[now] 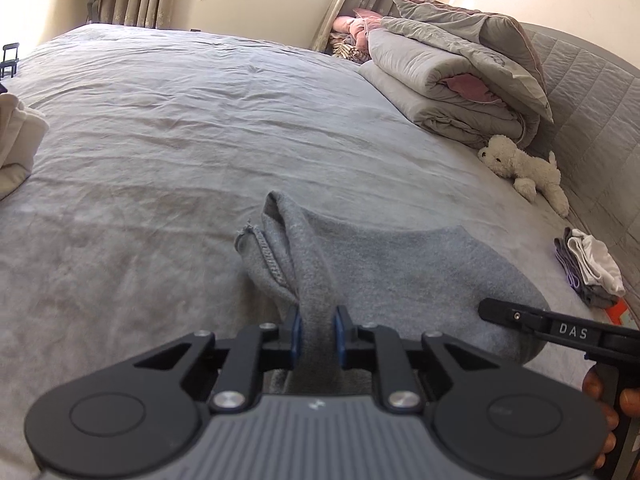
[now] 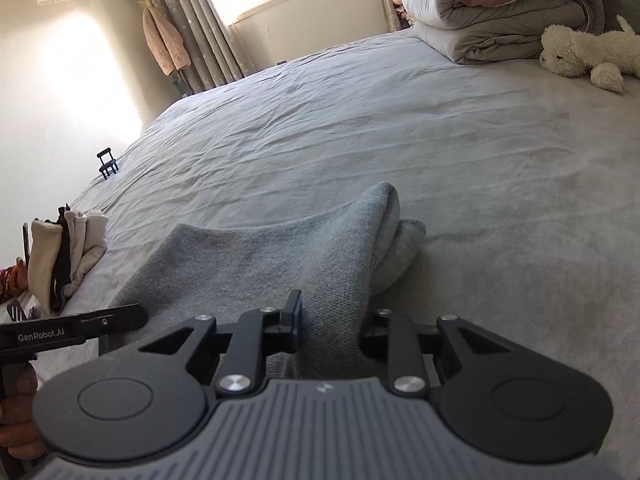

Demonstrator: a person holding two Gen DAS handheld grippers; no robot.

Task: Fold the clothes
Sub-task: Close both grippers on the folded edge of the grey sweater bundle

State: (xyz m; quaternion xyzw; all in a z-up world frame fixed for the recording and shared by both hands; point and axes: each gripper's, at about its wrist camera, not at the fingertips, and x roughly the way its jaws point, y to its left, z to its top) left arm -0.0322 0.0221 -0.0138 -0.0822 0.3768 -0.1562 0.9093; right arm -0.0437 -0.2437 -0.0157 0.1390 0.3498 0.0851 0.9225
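Left gripper (image 1: 316,330): jaws clenched on a bunched edge of the grey garment (image 1: 400,264); both blue pads show, cloth pinched between them. A frayed, stitched hem stands just ahead of the jaws, to their left.

Right gripper (image 2: 336,316): jaws grasping another bunch of the garment (image 2: 248,256). Only the left pad is visible; the right pad is covered by cloth. A folded peak of fabric rises just ahead of the jaws.

Garment: spread on the bed (image 1: 180,128) between the two grippers, ends raised at each grip. Its near part is hidden under both gripper bodies, so its kind cannot be told.

Other gripper in each view: seen only as a black finger at the frame edge, with part of a hand (image 1: 600,412) cut off behind it.

Beyond the jaws, well apart:
- quilt (image 1: 460,76), folded, far right; top cut off in the right view.
- plush toy (image 1: 524,168), white, near the quilt.
- small folded pile (image 1: 588,268), right of the left jaws, partly cut off.
- pale clothes (image 2: 68,252), left edge, partly cropped.
- small black stand (image 2: 107,163), kind unclear.
- curtains (image 2: 192,20) and window, overexposed.
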